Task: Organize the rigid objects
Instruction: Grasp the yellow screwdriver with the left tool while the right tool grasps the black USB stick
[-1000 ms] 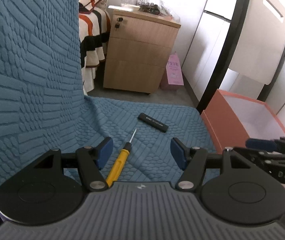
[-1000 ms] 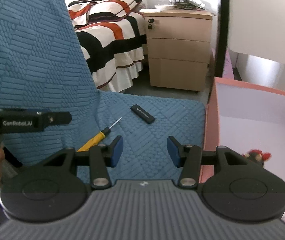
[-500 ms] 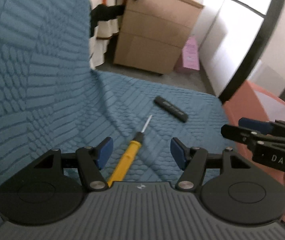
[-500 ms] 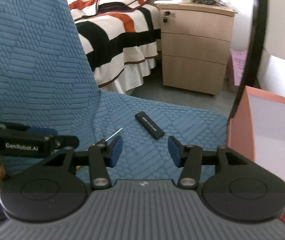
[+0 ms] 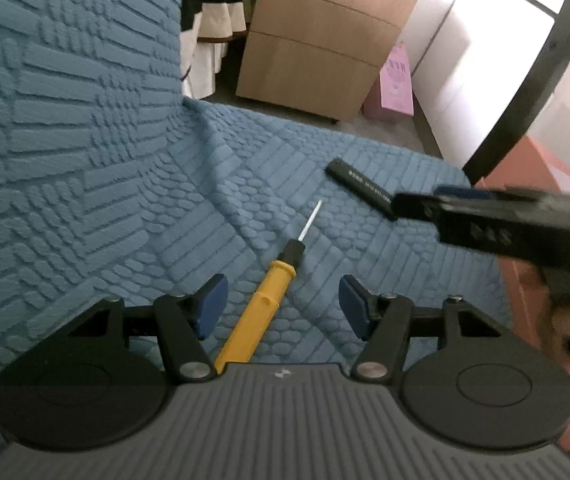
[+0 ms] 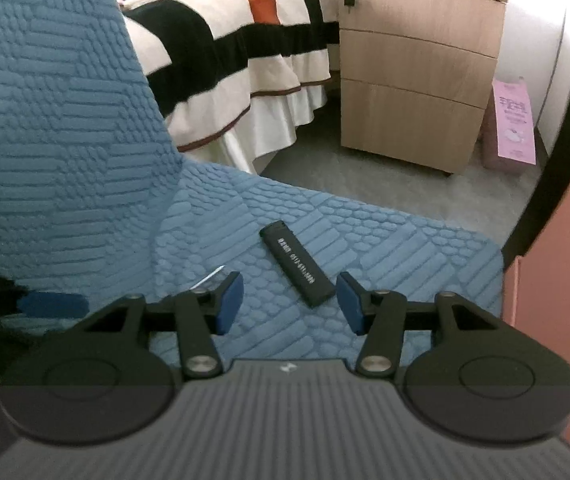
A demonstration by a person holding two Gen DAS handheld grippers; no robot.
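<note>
A yellow-handled screwdriver (image 5: 261, 300) lies on the blue textured sofa seat (image 5: 365, 252), its tip pointing away. My left gripper (image 5: 283, 306) is open and empty just above it, the handle between the fingers. A black flat lighter-like stick (image 6: 297, 272) lies further along the seat; it also shows in the left wrist view (image 5: 359, 188). My right gripper (image 6: 289, 302) is open and empty, low over the near end of the stick. The right gripper's body (image 5: 505, 224) crosses the left wrist view at right.
An orange-pink box (image 6: 557, 280) stands right of the seat. The blue backrest (image 6: 45, 140) rises at left. Beyond the seat are a wooden drawer cabinet (image 6: 413, 92), a striped bed (image 6: 237, 40), a pink bag (image 6: 513, 124) and a black frame bar (image 5: 525, 72).
Both grippers moved forward and down toward the seat. The right gripper swung left from the box to over the black stick. The left gripper closed in on the screwdriver.
</note>
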